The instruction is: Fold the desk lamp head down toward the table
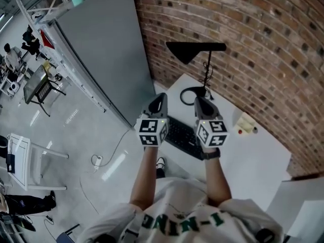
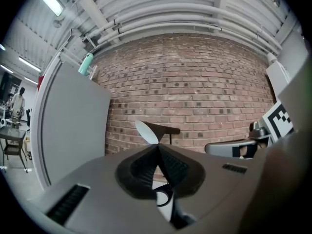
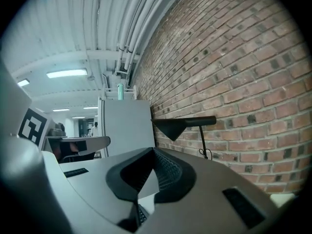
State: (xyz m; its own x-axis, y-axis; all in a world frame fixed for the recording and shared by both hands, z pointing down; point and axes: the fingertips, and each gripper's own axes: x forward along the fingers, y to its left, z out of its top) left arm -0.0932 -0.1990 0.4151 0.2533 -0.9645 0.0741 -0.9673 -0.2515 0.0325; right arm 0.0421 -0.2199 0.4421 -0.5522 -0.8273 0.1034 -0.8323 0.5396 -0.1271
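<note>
Holding left gripper (image 1: 158,99) and right gripper (image 1: 201,103) closed and empty, you are risking toppling the lamp (image 1: 195,48) by shoving.

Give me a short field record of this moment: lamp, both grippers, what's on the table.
lamp: desk lamp stands by the brick wall, head raised, not yet folded
left gripper: shut, empty, short of the lamp
right gripper: shut, empty, short of the lamp
table: white, holds the lamp, a black keyboard, yellow notes
</note>
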